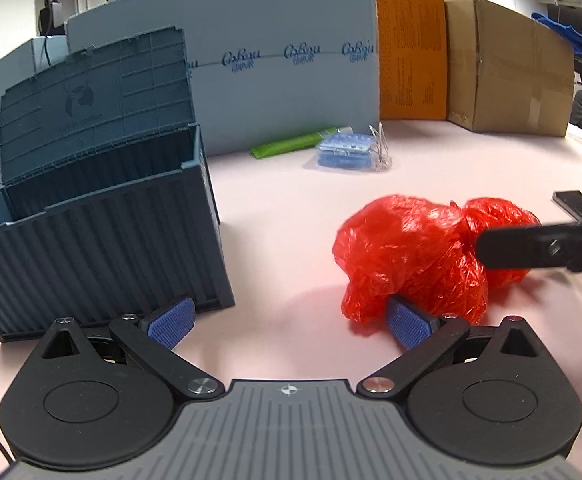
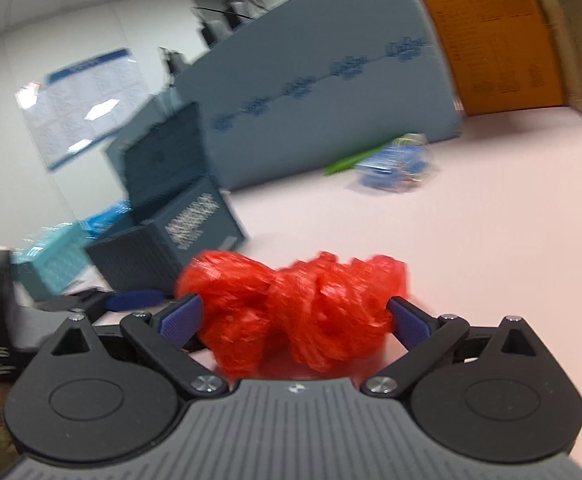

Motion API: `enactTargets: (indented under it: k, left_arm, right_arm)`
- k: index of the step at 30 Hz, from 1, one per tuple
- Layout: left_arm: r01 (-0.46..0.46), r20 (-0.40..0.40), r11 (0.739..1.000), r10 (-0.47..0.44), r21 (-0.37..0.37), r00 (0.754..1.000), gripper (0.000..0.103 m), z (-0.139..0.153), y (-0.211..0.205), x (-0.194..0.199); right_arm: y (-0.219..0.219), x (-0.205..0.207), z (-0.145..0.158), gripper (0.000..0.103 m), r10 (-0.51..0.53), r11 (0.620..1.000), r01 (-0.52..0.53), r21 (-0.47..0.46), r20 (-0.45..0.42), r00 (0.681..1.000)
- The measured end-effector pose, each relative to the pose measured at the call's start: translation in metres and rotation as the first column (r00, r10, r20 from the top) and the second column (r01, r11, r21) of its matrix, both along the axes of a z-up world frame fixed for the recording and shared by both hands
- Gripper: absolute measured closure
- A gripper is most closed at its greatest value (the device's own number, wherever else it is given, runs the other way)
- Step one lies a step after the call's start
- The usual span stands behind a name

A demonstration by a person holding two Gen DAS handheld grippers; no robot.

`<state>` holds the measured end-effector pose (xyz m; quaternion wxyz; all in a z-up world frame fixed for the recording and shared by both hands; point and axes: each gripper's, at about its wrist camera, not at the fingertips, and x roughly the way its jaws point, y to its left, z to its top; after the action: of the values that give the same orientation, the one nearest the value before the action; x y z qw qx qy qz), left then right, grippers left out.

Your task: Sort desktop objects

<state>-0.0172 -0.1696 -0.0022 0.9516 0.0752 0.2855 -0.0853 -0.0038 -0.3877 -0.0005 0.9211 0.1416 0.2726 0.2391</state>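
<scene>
A crumpled red plastic bag point(image 1: 419, 252) lies on the pink table. My left gripper point(image 1: 291, 322) is open and empty, its right finger touching the bag's near edge. My right gripper point(image 2: 295, 320) is wide open with the red bag point(image 2: 295, 308) between its fingers, which sit at the bag's sides; the right wrist view is motion-blurred. A right gripper finger point(image 1: 539, 246) shows black in the left wrist view, against the bag. A dark blue open crate point(image 1: 103, 224) stands left of the bag.
A green packet point(image 1: 291, 146) and a clear bag of blue items point(image 1: 347, 152) lie at the back by a grey-blue panel point(image 1: 283, 60). An orange board point(image 1: 411, 56) and cardboard box point(image 1: 511, 68) stand back right. A black device point(image 1: 579, 204) lies at the right edge.
</scene>
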Motion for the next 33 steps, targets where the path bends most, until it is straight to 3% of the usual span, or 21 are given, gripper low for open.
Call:
enactTargets:
  k: [3,10,13,14,15,18,25,28,33]
  left_arm:
    - [0.001,0.025,1.000,-0.001,0.004,1.000,0.001,0.001,0.000,-0.003]
    - [0.031,0.039,0.999,-0.033,0.036,0.999,0.001,0.003,-0.008,0.001]
    - [0.037,0.035,0.999,-0.039,0.040,0.999,0.001,0.003,-0.010,0.004]
    - [0.038,0.035,0.998,-0.039,0.039,0.999,0.001,0.002,-0.010,0.004]
    - [0.039,0.039,0.999,-0.041,0.036,0.998,0.001,0.002,-0.009,0.002]
    - [0.067,0.061,0.998,-0.066,-0.002,0.996,0.001,0.004,-0.001,-0.005]
    - [0.207,0.051,0.969,-0.202,-0.132,0.978,0.001,0.007,0.015,-0.006]
    - [0.222,0.040,0.967,-0.218,-0.123,0.975,0.001,0.006,0.010,-0.001]
    - [0.317,0.025,0.947,-0.316,-0.055,0.948,0.001,0.003,-0.006,-0.004]
  right_arm:
    - [-0.001,0.002,-0.002,0.004,-0.058,0.998,0.058,-0.021,-0.016,0.998]
    - [-0.011,0.003,-0.005,0.004,-0.099,0.995,0.099,0.033,-0.016,0.995]
    - [-0.011,0.003,-0.005,0.016,-0.089,0.996,0.089,0.031,-0.007,0.996]
    - [-0.010,0.003,-0.005,0.033,-0.087,0.996,0.088,0.027,-0.011,0.996]
    - [-0.009,0.004,-0.005,0.042,-0.086,0.996,0.087,0.023,-0.016,0.996]
    - [-0.007,0.005,-0.006,0.047,-0.074,0.997,0.075,0.013,-0.024,0.997]
    - [-0.008,0.008,-0.007,0.048,-0.050,0.998,0.052,0.033,-0.047,0.998]
    - [-0.009,0.009,-0.008,0.048,-0.042,0.998,0.044,0.048,-0.057,0.997]
    - [-0.012,0.010,-0.009,0.048,-0.038,0.996,0.043,0.072,-0.068,0.997]
